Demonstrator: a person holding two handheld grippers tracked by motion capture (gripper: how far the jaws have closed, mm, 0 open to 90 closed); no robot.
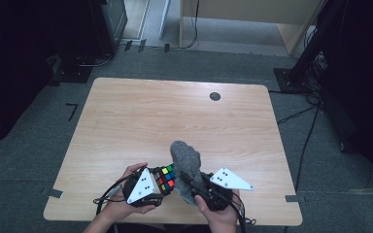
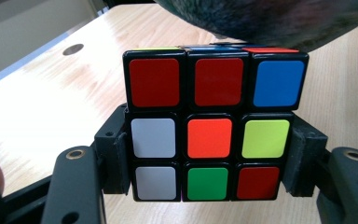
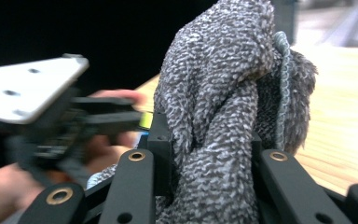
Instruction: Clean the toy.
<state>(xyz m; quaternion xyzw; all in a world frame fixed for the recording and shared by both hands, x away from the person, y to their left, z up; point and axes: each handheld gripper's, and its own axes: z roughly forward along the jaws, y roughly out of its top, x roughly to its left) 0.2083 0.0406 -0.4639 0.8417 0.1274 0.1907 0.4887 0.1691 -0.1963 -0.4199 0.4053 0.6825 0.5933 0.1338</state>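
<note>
A scrambled puzzle cube (image 1: 165, 178) (image 2: 213, 125) with red, blue, white, orange, yellow and green stickers is held above the near edge of the table. My left gripper (image 1: 161, 187) (image 2: 209, 161) is shut on it, the pads pressing its lower two rows from both sides. A bunched grey cloth (image 1: 186, 169) (image 3: 223, 116) stands up out of my right gripper (image 1: 194, 190) (image 3: 209, 158), which is shut on it. The cloth leans against the cube's top right side; its underside is the grey mass (image 2: 270, 18) above the cube. The left gripper's grey plate (image 3: 25, 93) lies left of the cloth.
The light wooden table (image 1: 175, 121) has a round dark cable hole (image 1: 215, 96) near its far right edge. Grey carpet, cables and dark stands surround the table. A person's hands (image 1: 121, 206) hold both grippers at the near edge.
</note>
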